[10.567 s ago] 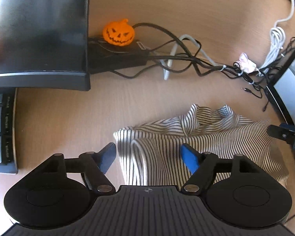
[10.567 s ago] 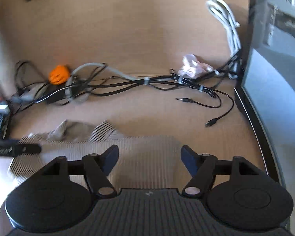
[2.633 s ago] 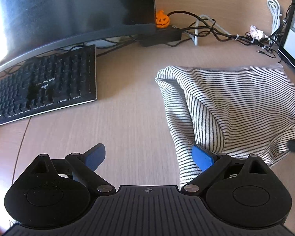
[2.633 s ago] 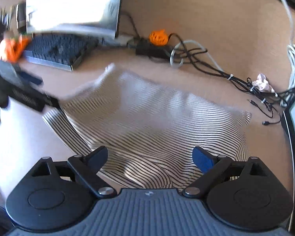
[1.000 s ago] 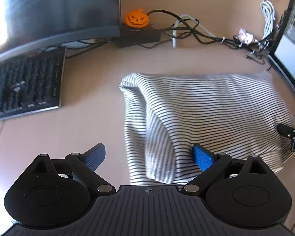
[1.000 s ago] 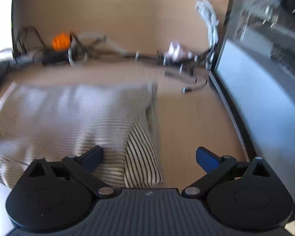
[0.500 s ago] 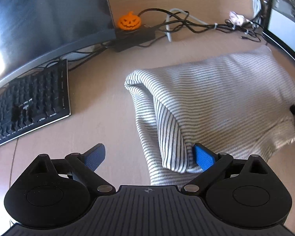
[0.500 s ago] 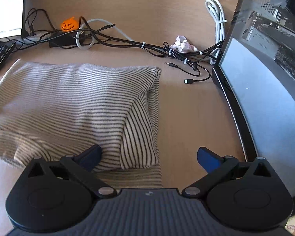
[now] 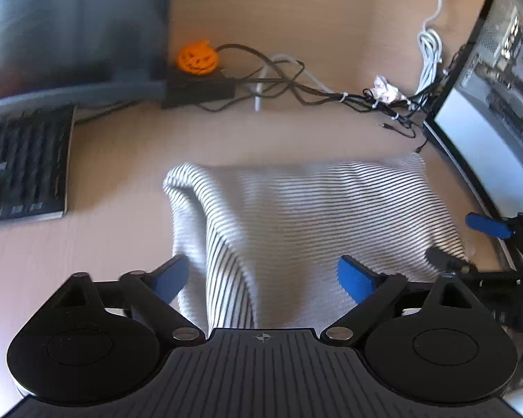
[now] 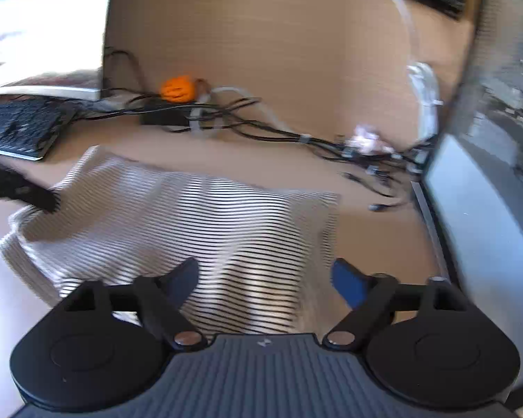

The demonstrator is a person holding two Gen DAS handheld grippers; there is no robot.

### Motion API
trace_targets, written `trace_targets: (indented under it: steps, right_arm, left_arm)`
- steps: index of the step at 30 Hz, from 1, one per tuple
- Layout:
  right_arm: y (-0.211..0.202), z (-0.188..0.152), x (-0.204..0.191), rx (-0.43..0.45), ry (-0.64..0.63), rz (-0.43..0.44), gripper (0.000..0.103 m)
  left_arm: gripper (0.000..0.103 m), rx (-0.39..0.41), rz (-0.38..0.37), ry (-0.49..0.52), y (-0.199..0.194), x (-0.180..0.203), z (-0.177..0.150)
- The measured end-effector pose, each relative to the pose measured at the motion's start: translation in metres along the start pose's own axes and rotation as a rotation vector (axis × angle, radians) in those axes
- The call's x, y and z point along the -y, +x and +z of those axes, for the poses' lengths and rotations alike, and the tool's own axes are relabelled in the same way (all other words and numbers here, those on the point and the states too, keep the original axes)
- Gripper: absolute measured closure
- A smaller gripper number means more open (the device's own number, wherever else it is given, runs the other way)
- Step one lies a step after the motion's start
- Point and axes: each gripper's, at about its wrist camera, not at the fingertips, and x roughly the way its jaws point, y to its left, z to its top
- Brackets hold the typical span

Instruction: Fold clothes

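A black-and-white striped garment lies folded on the wooden desk, a thick rolled fold along its left side. My left gripper hangs over the near left part of the garment. Its jaws are closing with striped cloth between the blue pads, which do not press on it. My right gripper is over the near right corner of the garment, jaws closing too, cloth between its pads. In the left wrist view the right gripper shows at the garment's right edge. In the right wrist view the left gripper shows at its left edge.
A dark monitor and a black keyboard stand at the back left. An orange pumpkin figure sits on a black box among tangled cables. A crumpled tissue and a screen close off the right side.
Both grippers' jaws stand narrower than half a second ago. Both views have shifted and blurred. The right gripper's blue finger now shows at the garment's right edge in the left wrist view.
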Motion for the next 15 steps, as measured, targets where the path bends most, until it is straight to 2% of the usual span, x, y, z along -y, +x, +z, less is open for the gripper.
trace_targets:
  steps: [1, 3, 5, 11, 15]
  right_arm:
    - [0.003, -0.001, -0.006, -0.007, -0.013, 0.023, 0.029]
    - [0.01, -0.007, -0.016, -0.038, -0.041, 0.067, 0.029]
    - [0.017, -0.015, -0.021, -0.063, -0.062, 0.073, 0.029]
    - [0.014, -0.023, -0.013, -0.084, -0.044, 0.107, 0.029]
    - [0.003, -0.032, -0.006, -0.098, -0.068, 0.115, 0.028]
  left_arm:
    - [0.027, -0.014, 0.01, 0.0, 0.005, 0.002, 0.0]
    - [0.03, -0.047, 0.02, -0.013, 0.015, 0.003, -0.001]
    - [0.038, -0.061, 0.032, -0.005, 0.019, 0.005, -0.005]
    - [0.039, -0.096, 0.025, 0.021, 0.019, 0.006, -0.022]
    - [0.039, -0.116, -0.019, 0.008, 0.012, 0.005, -0.036]
